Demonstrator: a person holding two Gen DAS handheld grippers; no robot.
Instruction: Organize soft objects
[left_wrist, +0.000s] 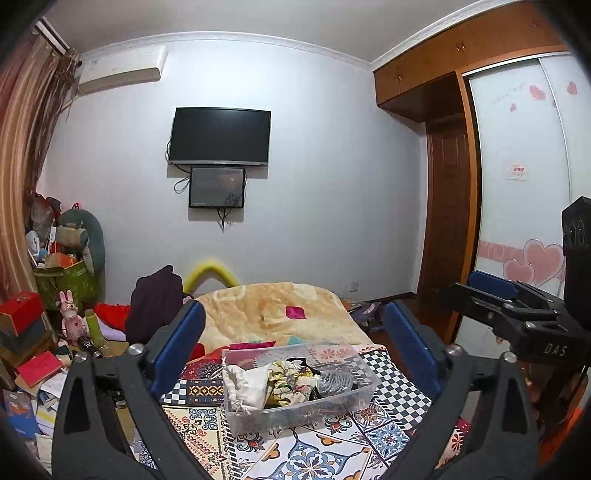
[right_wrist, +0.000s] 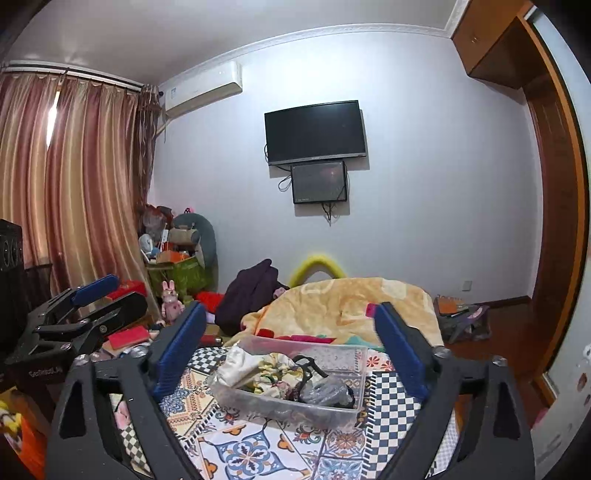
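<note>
Both grippers hang above a bed spread with a patterned cover (left_wrist: 325, 450), each with its blue-padded fingers spread wide and nothing between them. Ahead of the left gripper (left_wrist: 295, 332), between its two fingers and a little beyond their tips, a clear plastic bin (left_wrist: 364, 393) rests on the cover. Inside it, toward the left finger's side, lies a white drawstring pouch (left_wrist: 243, 386); beside that sits a bundle of floral fabric (left_wrist: 291, 380), and toward the right finger's side a crumpled silver-grey item (left_wrist: 334, 382), with dark pieces tucked among them. The right gripper (right_wrist: 290, 334) frames the same bin, again between the fingers and just past the tips, with a black looped item (right_wrist: 308, 365) lying on top of the contents. Beyond the bin, further from the fingertips, a yellow blanket (left_wrist: 280, 302) is heaped on the bed with a pink cloth (left_wrist: 295, 312) on it. Each camera catches the other gripper at its outer edge. Far ahead, a television (left_wrist: 219, 136) hangs on the wall.
</note>
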